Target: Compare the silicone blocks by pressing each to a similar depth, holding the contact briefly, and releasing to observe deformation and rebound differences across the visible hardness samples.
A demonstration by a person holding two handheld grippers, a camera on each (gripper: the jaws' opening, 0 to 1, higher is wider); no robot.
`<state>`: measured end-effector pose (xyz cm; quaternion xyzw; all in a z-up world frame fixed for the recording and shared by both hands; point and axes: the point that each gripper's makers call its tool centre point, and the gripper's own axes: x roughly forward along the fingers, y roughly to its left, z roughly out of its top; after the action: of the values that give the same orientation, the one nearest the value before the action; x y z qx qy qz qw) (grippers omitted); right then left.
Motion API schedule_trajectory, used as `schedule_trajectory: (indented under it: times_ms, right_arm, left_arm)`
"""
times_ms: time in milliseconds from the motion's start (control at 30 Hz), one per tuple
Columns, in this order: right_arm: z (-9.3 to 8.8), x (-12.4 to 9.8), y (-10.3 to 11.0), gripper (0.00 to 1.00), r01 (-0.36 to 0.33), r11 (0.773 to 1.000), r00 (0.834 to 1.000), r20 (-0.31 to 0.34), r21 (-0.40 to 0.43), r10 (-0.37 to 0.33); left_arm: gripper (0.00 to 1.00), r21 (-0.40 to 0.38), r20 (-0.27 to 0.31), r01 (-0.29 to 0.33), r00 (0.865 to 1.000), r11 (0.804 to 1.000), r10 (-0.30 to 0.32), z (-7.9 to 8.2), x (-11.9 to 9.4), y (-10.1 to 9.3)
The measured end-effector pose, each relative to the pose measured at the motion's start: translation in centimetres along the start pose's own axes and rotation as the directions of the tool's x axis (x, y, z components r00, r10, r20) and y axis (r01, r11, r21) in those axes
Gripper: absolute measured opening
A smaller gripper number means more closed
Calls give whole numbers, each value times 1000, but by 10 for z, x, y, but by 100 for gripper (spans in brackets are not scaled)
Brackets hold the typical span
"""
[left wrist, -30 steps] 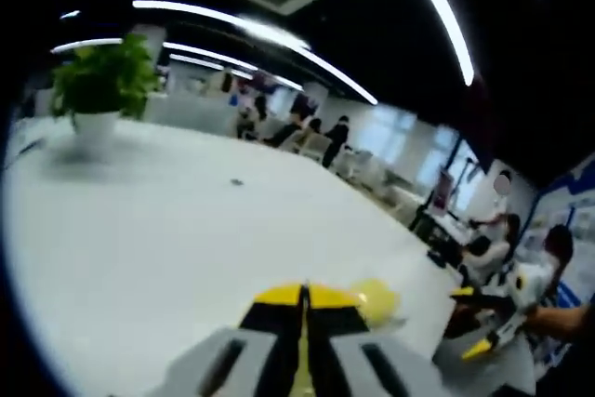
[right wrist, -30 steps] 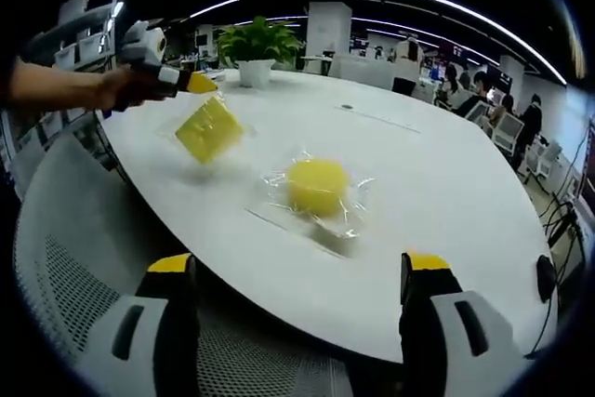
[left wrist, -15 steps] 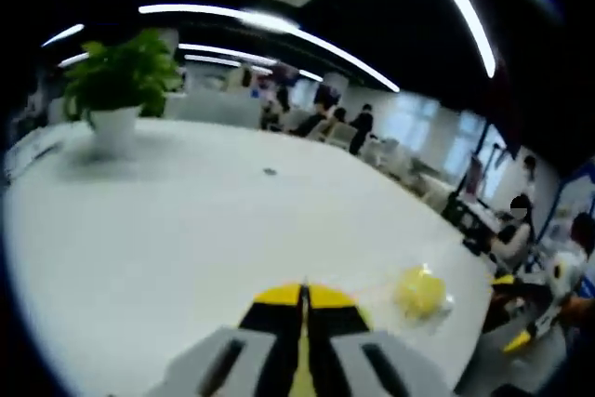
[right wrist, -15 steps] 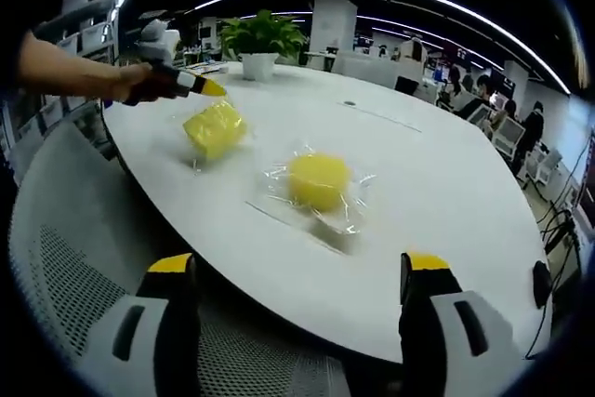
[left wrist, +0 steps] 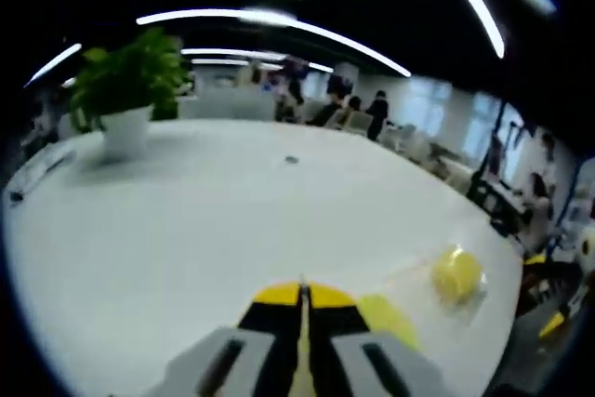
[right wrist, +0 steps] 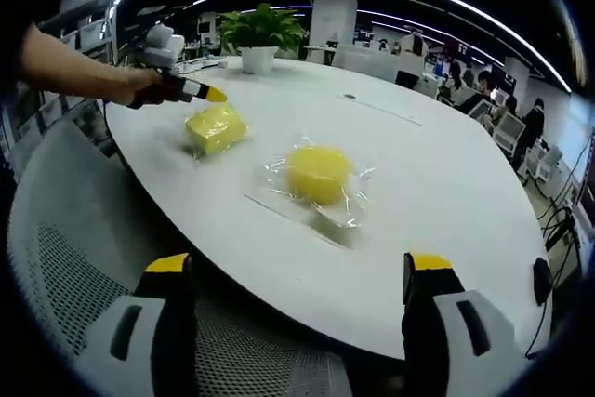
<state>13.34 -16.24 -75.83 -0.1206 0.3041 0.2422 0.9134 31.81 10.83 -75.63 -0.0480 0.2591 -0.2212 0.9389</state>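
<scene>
A square yellow silicone block (right wrist: pixel 216 127) lies flat on the white table (right wrist: pixel 437 192), near its left edge. The same block (left wrist: pixel 386 318) peeks out just right of my left gripper's jaws. A round yellow block (right wrist: pixel 318 172) sits in clear plastic wrap at mid-table, and it appears as the round block (left wrist: pixel 457 274) farther right in the left gripper view. My left gripper (left wrist: pixel 302 295) is shut with nothing between the jaws. A hand holds that left gripper (right wrist: pixel 206 93) just above and left of the square block, apart from it. My right gripper (right wrist: pixel 297 267) is open, back from the table's edge.
A potted green plant (right wrist: pixel 260 36) stands at the table's far end, seen as the plant (left wrist: pixel 125 90) on the left. A grey mesh chair (right wrist: pixel 65 258) sits below the table's near edge. People sit at desks in the background. A black cable hangs at the right (right wrist: pixel 544 276).
The square block was tilted up at the left gripper's tip and now lies flat on the table. The left gripper has drawn slightly away from it. The right gripper has stayed put.
</scene>
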Motion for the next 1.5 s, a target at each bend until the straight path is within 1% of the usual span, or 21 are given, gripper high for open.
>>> schedule_trajectory:
  times_ms: [33, 100, 133, 333, 533, 633, 700, 800, 1000, 1133, 1233, 1367, 1467, 1500]
  right_arm:
    - [0, 0, 0, 87, 0, 1000, 1000, -1, 0, 0]
    - [-1, 0, 0, 87, -2, 1000, 1000, -7, 5, 2]
    - [-1, 0, 0, 87, -2, 1000, 1000, -7, 7, 2]
    - [-2, 0, 0, 87, -2, 1000, 1000, -9, 5, 2]
    - [-5, 1, -1, 86, 6, 1000, 1000, -22, -17, -6]
    - [-4, 1, -1, 87, 5, 1000, 1000, -22, -16, -5]
    - [-5, 1, -1, 87, 4, 1000, 1000, -23, -18, -5]
    - [-5, 1, -1, 87, 4, 1000, 1000, -25, -21, -5]
    - [-5, 1, 0, 87, 0, 1000, 1000, -24, -22, 0]
    - [-5, 1, 0, 88, -2, 1000, 1000, -21, -20, 2]
    - [-5, 1, 0, 88, -1, 1000, 1000, -18, -20, 1]
    - [-5, 1, 0, 88, -2, 1000, 1000, -15, -19, 2]
    - [-5, 1, 0, 89, -2, 1000, 1000, -11, -18, 2]
    - [-5, 0, 0, 89, -2, 1000, 1000, -10, -16, 2]
  left_arm:
    - [0, 0, 0, -3, 1000, 1000, 3, -1, 0, 1]
    - [0, 48, -7, -24, 1000, 999, 24, -6, 0, 6]
    - [0, 53, -12, -28, 1000, 998, 28, -8, 0, 7]
    - [2, 41, -28, -56, 998, 998, 57, -16, 0, 14]
    - [5, 27, -34, -65, 997, 998, 66, -17, -1, 17]
    - [8, 30, -34, -71, 997, 997, 72, -16, -2, 18]
    - [12, 38, -33, -72, 997, 997, 73, -15, -3, 19]
    - [18, 72, -20, -72, 997, 995, 74, -13, -5, 18]
    - [26, 78, 7, -64, 998, 995, 64, -7, -11, 16]
    - [27, 114, 18, -62, 998, 992, 61, -5, -15, 13]
    - [30, 120, 22, -54, 998, 991, 52, -5, -18, 11]
    - [34, 112, 38, -23, 999, 993, 19, -2, -24, 3]
    - [39, 126, 35, 5, 999, 992, -9, -3, -29, -4]
    - [43, 146, 36, 4, 999, 989, -9, -4, -31, -5]
